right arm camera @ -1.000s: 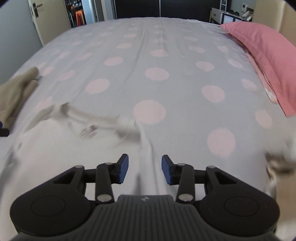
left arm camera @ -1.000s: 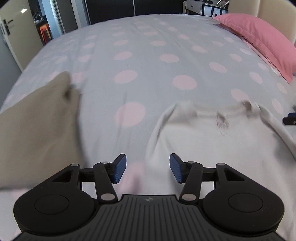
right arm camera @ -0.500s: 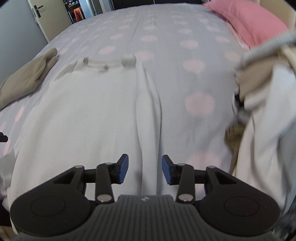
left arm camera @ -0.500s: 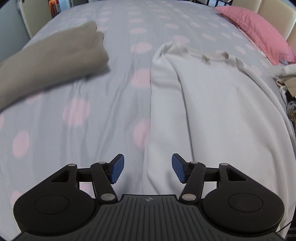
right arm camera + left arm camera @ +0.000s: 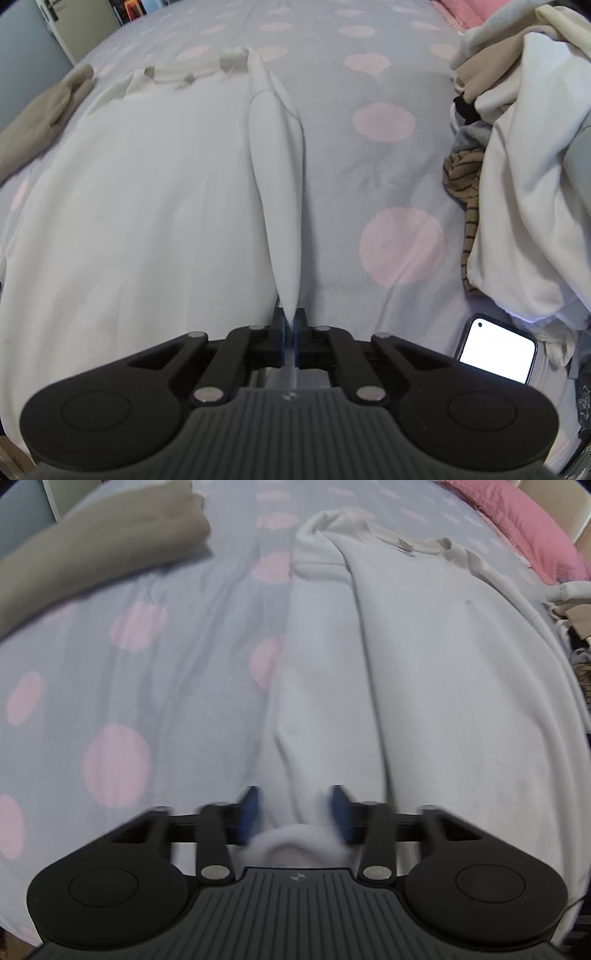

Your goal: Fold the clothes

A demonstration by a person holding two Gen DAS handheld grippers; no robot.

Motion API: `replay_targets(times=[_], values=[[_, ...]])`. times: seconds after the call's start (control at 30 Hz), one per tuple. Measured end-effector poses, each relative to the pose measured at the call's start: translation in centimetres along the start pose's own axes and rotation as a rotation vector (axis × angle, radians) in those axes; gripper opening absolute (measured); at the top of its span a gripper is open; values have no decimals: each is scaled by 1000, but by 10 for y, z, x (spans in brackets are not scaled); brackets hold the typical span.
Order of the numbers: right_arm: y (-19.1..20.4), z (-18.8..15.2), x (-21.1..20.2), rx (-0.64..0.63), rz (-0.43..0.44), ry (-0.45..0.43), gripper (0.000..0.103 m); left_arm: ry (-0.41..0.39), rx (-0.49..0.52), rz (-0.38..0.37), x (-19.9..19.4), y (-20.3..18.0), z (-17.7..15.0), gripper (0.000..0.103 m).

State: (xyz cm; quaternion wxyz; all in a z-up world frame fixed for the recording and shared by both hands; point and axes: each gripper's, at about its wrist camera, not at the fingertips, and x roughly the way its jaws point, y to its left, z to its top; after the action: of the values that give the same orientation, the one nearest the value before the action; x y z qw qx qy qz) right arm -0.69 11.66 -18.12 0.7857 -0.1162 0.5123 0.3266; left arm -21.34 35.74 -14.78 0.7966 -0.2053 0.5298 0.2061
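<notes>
The white shirt [image 5: 129, 192] lay flat on the bed [image 5: 369, 74], neck far end, not yet folded. The right hand-held gripper [image 5: 290, 332] was pinched tight on its right edge; the left hand-held gripper [image 5: 293, 814] stood wide w/ cloth between, not yet gripped. Nearby: beige garment [image 5: 92, 542], unfolded clothes pile [image 5: 524, 147], phone [image 5: 496, 349], pink pillow [image 5: 517, 520]. Nothing blocked the fold.

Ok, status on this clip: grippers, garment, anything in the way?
Right gripper shut on white long-sleeved shirt, sleeve end. Left gripper open, straddling other sleeve. Lit phone and clothes pile close right.
</notes>
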Motion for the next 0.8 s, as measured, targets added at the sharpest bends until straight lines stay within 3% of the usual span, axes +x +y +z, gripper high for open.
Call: replay_targets(times=[0.07,0.2,0.33,0.53,0.8], values=[[0,3,-8,0,2,-24,3,-6,15,13,-2,-5,3,16],[-1,20,-25,7,-1,-49,3,-9,16,33,-4,-10,7,11],[0,49,-43,-38,-61,-66,3,-9,-3,30,-5,-7,7,11],[-11,104,-60,-97,-237,-93,3,-1,-44,29,-3,3,6,10],[-82,152,-38,-25,-550,-104,3,13,-87,38,-1,11,11,10]])
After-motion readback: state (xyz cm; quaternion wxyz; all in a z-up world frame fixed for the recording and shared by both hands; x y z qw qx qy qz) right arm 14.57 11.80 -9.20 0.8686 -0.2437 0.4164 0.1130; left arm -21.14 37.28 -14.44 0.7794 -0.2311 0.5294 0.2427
